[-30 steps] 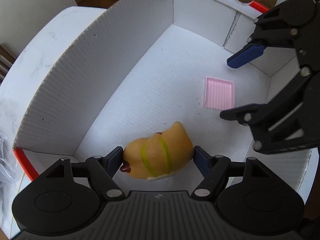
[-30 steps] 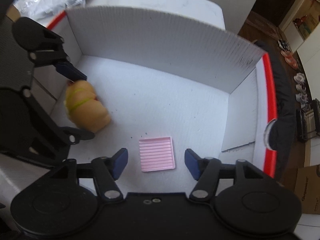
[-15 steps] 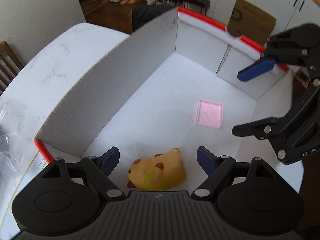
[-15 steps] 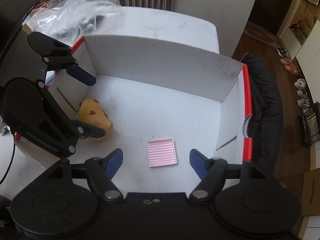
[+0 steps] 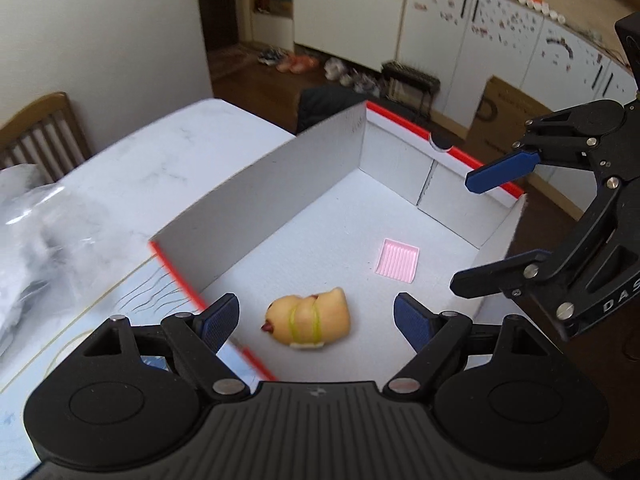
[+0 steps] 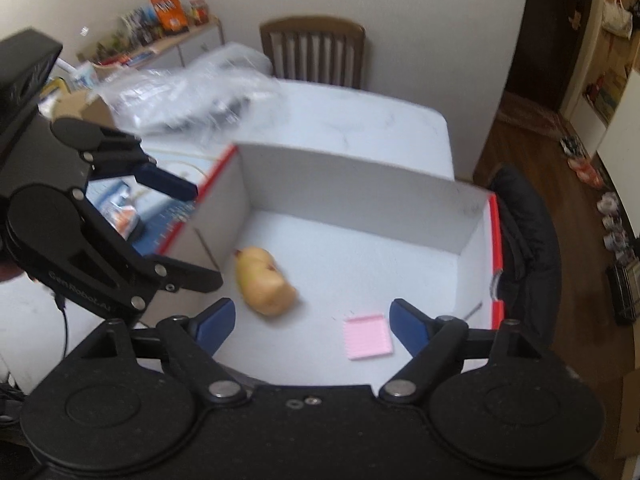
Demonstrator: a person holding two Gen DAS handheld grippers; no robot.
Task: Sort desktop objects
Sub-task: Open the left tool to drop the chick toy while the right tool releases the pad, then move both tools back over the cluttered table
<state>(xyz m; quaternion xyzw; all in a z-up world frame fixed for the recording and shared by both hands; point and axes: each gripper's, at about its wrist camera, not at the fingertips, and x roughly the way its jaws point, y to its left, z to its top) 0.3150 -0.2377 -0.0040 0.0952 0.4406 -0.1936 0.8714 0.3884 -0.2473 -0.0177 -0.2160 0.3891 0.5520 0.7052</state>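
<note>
Right, both grippers up over the white box (image 5: 280,184) w/ red edge, pointing down into it, neither holding anything

Left gripper (image 5: 316,318): jaws wide apart, nothing gripped. Yellow squishy toy (image 5: 310,318) w/ green bands lies on the box floor, seen btwn the two blue pads but well below them, pads not touching it. In its own view the toy sits roughly midway in the gap, a bit nearer the left pad. Pink ribbed tile (image 5: 398,260) lies further ahead & to the right of the jaws, flat on the floor, well apart from the toy

Right gripper (image 6: 312,322): jaws opening, already wide, nothing btwn the pads in contact. Pink tile (image 6: 367,336) lies on the floor below, close by the right-hand pad in that view, not touched. Toy (image 6: 264,282) sits ahead & left of the gap, near the left-hand pad, by the box's short wall

From the left cam the right gripper (image 5: 496,228) shows at right, fingers spread, empty. From the right cam the left gripper (image 6: 192,236) shows at left over the box's end wall, also spread & empty

Clear plastic bag (image 6: 188,96) on the table (image 6: 360,120) beyond the box, blurred
</note>
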